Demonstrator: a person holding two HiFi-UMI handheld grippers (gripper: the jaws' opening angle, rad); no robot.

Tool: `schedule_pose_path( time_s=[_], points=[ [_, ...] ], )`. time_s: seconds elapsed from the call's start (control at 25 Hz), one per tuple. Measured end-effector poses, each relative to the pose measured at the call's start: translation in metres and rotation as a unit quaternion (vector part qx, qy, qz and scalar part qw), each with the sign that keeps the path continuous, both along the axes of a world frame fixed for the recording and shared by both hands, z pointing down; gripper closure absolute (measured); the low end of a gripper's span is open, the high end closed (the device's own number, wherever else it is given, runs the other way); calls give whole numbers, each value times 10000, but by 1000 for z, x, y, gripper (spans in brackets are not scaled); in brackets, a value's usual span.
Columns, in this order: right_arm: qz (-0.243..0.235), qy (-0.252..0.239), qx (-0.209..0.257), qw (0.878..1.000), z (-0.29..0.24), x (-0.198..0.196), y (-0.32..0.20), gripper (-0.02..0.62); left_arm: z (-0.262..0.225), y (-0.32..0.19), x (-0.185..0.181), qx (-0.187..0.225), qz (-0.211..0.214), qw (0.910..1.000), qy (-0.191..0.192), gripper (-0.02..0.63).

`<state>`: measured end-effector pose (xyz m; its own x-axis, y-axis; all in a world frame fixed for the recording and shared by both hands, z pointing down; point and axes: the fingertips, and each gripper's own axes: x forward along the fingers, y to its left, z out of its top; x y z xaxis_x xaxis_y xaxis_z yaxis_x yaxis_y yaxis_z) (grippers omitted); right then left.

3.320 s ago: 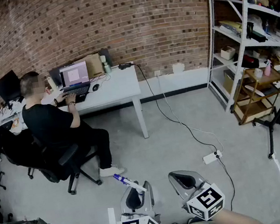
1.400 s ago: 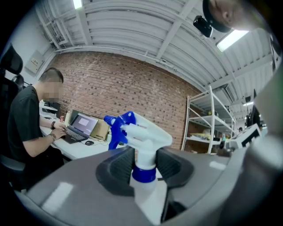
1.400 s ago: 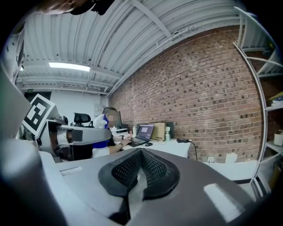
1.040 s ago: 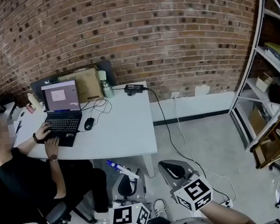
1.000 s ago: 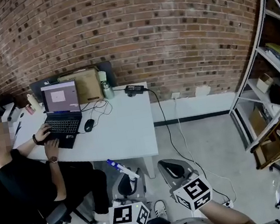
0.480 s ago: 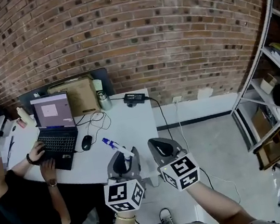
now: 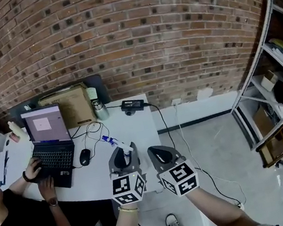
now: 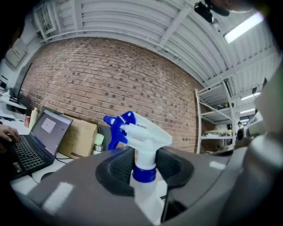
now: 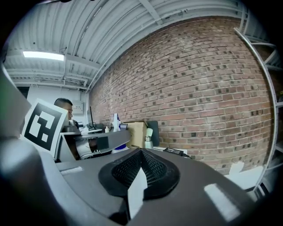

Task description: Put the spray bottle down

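Observation:
A white spray bottle with a blue nozzle and blue collar stands upright in my left gripper, whose pads are shut on its neck. In the left gripper view the spray bottle rises between the two black pads of the left gripper, nozzle pointing left. It hangs above the near right part of the white table. My right gripper is just to the right, level with the left one. The right gripper is shut with nothing in it.
On the table are an open laptop with a person's hands on it, a black mouse, a cardboard box, a metal flask and a power adapter with cables. A metal shelf rack stands at the right.
Both grippers have moved forward from above the floor to over the near edge of the white table. The spray bottle stays gripped in the left one.

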<state>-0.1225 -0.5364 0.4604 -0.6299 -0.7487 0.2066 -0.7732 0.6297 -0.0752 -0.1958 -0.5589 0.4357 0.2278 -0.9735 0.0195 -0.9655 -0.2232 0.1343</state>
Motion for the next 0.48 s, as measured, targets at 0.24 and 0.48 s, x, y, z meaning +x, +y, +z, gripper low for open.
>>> schedule_pose_path(
  time_s=[0.24,0.48],
  points=[
    [0,8,-96,10000,7,-1,-6,597,-2,-6,5,-17,95,9999,-102,469],
    [-81,-10,-100,9999,8,-5,-3,597,5,-3,11,-197,204,9992,-276,437]
  ],
)
